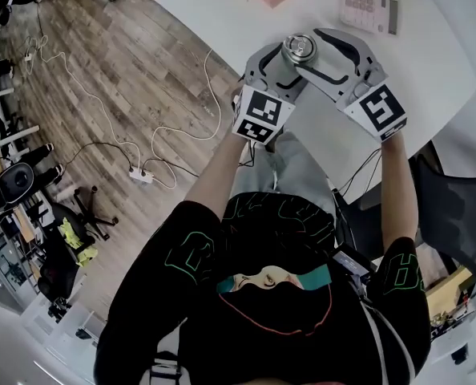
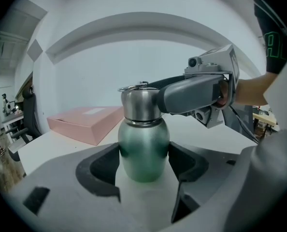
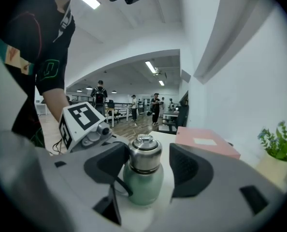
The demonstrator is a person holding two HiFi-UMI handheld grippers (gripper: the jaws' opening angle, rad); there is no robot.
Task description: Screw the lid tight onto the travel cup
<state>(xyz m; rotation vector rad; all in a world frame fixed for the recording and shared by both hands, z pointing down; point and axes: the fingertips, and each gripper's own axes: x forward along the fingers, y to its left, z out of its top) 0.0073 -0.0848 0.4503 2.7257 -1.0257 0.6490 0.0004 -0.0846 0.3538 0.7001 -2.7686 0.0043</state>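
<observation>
A green travel cup (image 2: pixel 143 149) with a steel lid (image 2: pixel 139 104) stands upright on the white table (image 1: pixel 430 62). My left gripper (image 2: pixel 144 156) is shut on the cup's green body, a pad pressing on each side. My right gripper (image 3: pixel 150 163) is open around the lid (image 3: pixel 144 153). Its left pad lies against the lid and its right pad stands a little apart. In the head view the lid (image 1: pixel 300 48) shows from above, between the two grippers near the table's front edge. From the left gripper view, one right jaw reaches in beside the lid.
A pink flat box (image 2: pixel 85 122) lies farther back on the table, and a calculator (image 1: pixel 369 8) sits at the far right. A small plant (image 3: pixel 279 141) stands by the wall. To the left, cables and a power strip (image 1: pixel 142 173) lie on the wooden floor.
</observation>
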